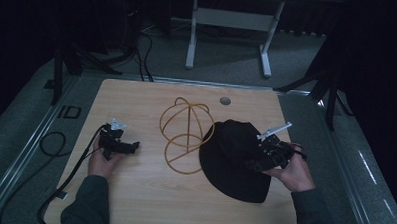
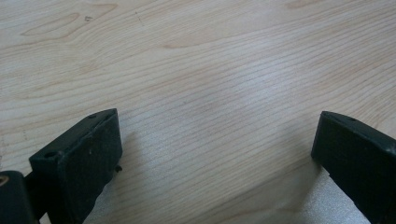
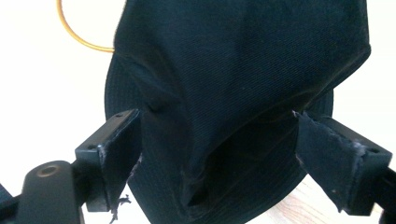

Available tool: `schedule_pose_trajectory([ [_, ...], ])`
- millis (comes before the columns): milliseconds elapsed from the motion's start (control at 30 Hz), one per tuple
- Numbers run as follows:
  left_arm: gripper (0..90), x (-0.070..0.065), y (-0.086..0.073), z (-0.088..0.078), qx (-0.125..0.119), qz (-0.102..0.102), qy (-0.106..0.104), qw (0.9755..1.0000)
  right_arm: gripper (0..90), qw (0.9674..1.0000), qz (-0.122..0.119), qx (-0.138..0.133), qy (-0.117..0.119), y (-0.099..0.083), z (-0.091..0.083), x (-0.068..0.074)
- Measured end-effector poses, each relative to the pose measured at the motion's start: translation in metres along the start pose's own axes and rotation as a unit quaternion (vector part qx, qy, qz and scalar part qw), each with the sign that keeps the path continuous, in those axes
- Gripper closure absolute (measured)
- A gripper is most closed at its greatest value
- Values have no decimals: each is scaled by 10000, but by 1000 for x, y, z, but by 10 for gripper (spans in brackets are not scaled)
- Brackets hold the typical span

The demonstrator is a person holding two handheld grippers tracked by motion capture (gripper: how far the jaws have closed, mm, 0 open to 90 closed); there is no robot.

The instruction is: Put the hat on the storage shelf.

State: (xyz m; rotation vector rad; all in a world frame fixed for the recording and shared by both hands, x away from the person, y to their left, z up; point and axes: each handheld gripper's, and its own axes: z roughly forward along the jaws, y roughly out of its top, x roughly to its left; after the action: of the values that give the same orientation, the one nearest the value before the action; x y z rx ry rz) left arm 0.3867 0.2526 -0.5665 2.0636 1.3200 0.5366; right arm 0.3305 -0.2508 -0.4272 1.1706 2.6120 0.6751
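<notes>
Two grippers are in play, and my right gripper [image 1: 257, 161] is the one that matters: it sits over the near right part of the black bucket hat [image 1: 230, 160], jaws spread wide, with a raised fold of the crown standing between them but not pinched. Seen along those jaws, the hat [image 3: 243, 70] runs straight ahead from the pads, and a curve of the wire hat stand [image 3: 77, 35] shows beyond its far left edge. From above, the hat lies on the wooden table [image 1: 133, 200] touching the right side of that gold stand [image 1: 185, 134], so any lift has to carry it leftward. My left gripper [image 1: 127, 147] rests well apart on the other side of the stand, jaws wide over bare wood [image 2: 210, 70].
</notes>
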Motion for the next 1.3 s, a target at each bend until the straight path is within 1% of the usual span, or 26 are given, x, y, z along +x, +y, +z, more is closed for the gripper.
schedule_pose_trajectory([
  [33,20,0,0,0,0,0,0,10000,159,10000,0,0,0,0,0,0],
  [133,20,0,0,0,0,1,0,10000,192,9999,37,145,53,5,7,-1],
  [167,20,0,0,0,0,1,0,10000,192,9999,37,145,53,5,7,-1],
  [200,20,0,0,0,1,1,0,10000,206,9996,13,255,80,7,10,-1],
  [233,20,0,0,0,1,1,0,10000,206,9996,13,255,80,7,10,-1],
  [267,20,0,0,0,0,0,0,10000,218,9994,25,350,70,9,13,-1],
  [533,20,0,0,0,0,-3,0,10000,271,9985,94,524,128,14,18,-6],
  [667,20,0,0,0,0,0,-1,10000,285,9977,161,639,128,16,21,-6],
  [700,20,0,0,0,0,-1,1,10000,298,9976,186,662,121,17,22,-6],
  [733,20,0,0,0,0,1,2,10000,312,9970,200,741,128,19,25,-7],
  [800,20,0,0,0,1,1,-1,10000,325,9967,202,781,133,20,26,-7],
  [833,20,0,0,0,1,0,-1,10000,355,9956,223,895,136,22,29,-8],
  [867,20,0,0,0,1,-1,0,10000,355,9956,223,895,136,22,29,-8],
  [900,20,0,0,0,-3,-2,-3,10000,384,9952,252,937,150,22,31,-9],
  [967,20,0,0,0,-3,-3,-3,10000,438,9939,332,1019,253,23,34,-12],
  [1000,20,0,0,0,-3,-1,-2,10000,493,9932,369,1047,360,24,37,-15],
  [1033,20,0,0,0,-3,-1,-3,10000,493,9932,369,1047,360,24,37,-15],
  [1067,20,0,0,0,-3,-2,-3,10000,578,9922,354,1091,479,23,38,-16],
  [1100,20,0,0,0,-3,-2,-3,10000,578,9922,354,1091,479,23,38,-16],
  [1200,20,0,0,0,-3,-2,-1,10000,653,9907,281,1204,572,25,39,-17],
  [1233,20,0,0,0,-2,-2,-3,10000,653,9907,281,1204,572,25,39,-17],
  [1267,20,0,0,0,-3,-1,-3,10000,689,9903,242,1244,573,26,39,-18],
  [1300,20,0,0,0,-3,-1,-3,10000,689,9903,242,1244,573,26,39,-18],
])
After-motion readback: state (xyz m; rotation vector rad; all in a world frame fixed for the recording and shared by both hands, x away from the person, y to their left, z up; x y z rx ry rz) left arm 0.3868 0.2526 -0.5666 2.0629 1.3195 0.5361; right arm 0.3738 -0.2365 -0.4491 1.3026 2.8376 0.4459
